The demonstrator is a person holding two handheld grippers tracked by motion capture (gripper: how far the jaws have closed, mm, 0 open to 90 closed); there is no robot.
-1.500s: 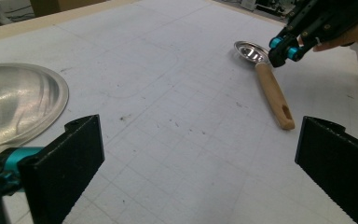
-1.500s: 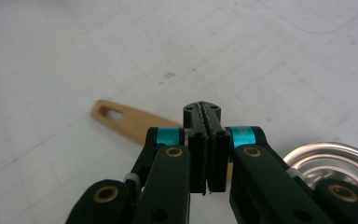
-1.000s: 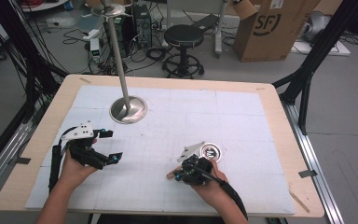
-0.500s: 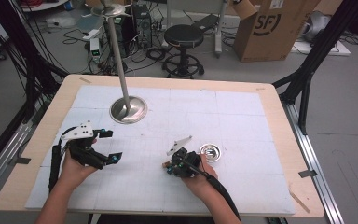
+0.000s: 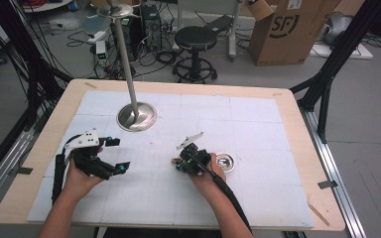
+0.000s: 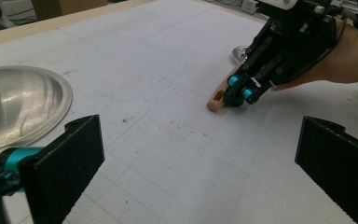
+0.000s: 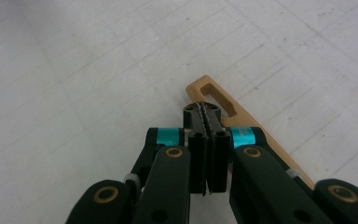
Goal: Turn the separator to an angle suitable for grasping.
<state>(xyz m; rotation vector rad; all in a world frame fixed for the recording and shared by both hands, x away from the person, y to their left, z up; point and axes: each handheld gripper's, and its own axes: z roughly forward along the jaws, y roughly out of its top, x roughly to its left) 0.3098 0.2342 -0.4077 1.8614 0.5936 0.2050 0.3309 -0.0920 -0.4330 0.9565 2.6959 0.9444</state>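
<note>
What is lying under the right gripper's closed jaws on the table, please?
A flat wooden handle with a slotted end lies beneath the right gripper. The gripper covers its far end, so what it joins stays hidden.

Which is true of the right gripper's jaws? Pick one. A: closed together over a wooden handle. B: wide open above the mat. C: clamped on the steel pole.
A: the right gripper has its jaws pressed together, with the wooden handle lying just under them.
</note>
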